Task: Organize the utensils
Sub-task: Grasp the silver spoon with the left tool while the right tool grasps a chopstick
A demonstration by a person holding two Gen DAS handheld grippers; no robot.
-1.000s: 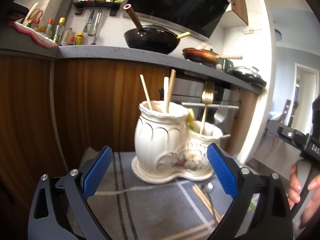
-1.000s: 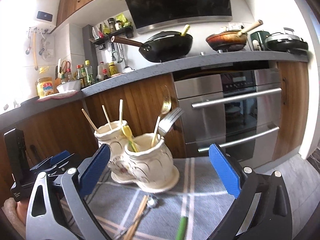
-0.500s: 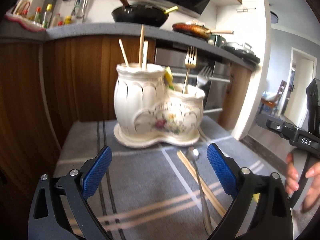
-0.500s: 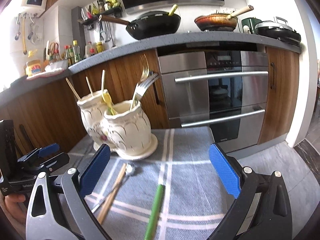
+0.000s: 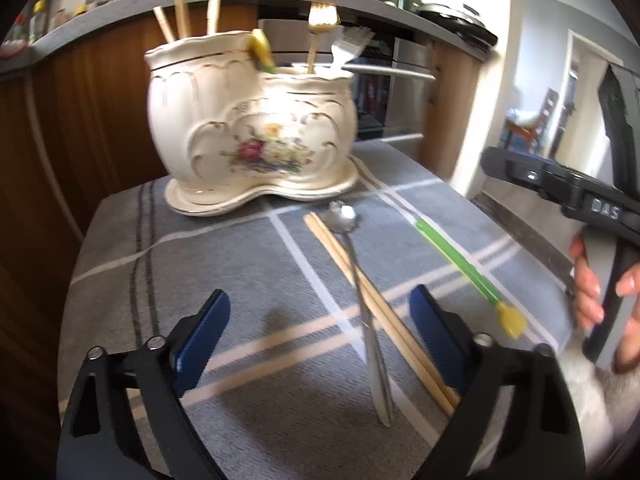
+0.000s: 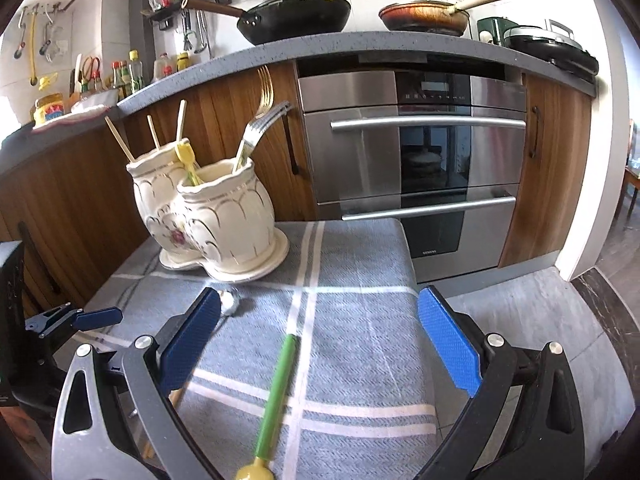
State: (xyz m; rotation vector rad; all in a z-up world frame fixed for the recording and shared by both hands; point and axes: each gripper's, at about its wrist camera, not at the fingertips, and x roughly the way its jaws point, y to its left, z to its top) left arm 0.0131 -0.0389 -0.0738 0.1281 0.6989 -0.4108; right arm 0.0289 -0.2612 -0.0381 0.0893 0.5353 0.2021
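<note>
A cream ceramic two-pot utensil holder stands at the far end of a grey striped cloth. It holds chopsticks, two forks and a yellow-tipped utensil. On the cloth lie a pair of wooden chopsticks, a metal spoon and a green-handled utensil with a yellow tip. My left gripper is open above the chopsticks and spoon. My right gripper is open over the green utensil.
The cloth covers a small table in front of wooden cabinets and a steel oven. A counter above carries a wok and pans. The floor lies to the right of the table.
Both grippers have tilted down toward the cloth and moved nearer. The loose chopsticks, spoon and green utensil now sit between or just ahead of the fingers. Both grippers stay open.
</note>
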